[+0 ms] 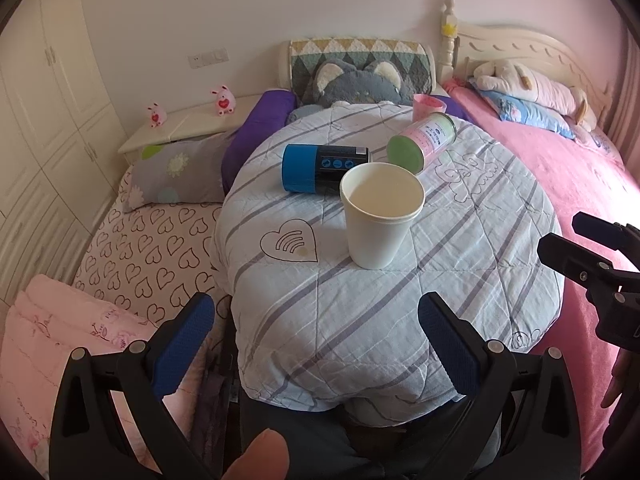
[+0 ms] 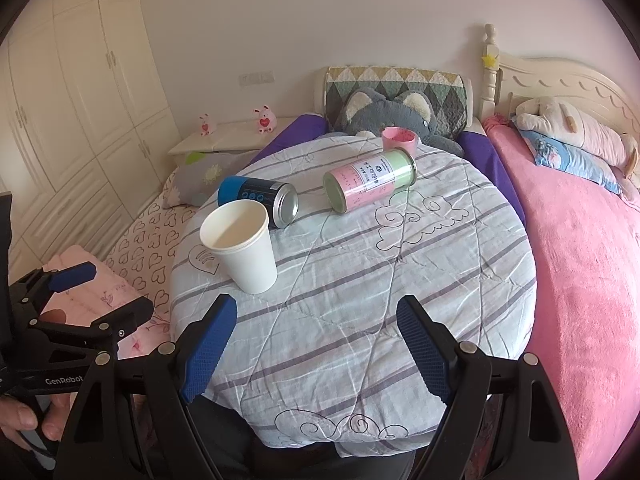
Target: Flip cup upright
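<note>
A white paper cup [image 1: 378,216] stands upright, mouth up, on the round table covered with a striped quilt [image 1: 360,320]; it also shows in the right wrist view [image 2: 242,246]. My left gripper [image 1: 316,344] is open and empty, well short of the cup. My right gripper [image 2: 316,352] is open and empty, to the right of the cup and nearer than it. The right gripper also shows at the right edge of the left wrist view [image 1: 580,248]; the left gripper shows at the left of the right wrist view [image 2: 104,292].
A blue-and-black can [image 1: 320,168] and a pink-and-green canister [image 1: 424,142] lie on their sides behind the cup. A small pink cup [image 1: 428,105] stands at the far edge. Beds with pillows and plush toys [image 1: 352,84] surround the table.
</note>
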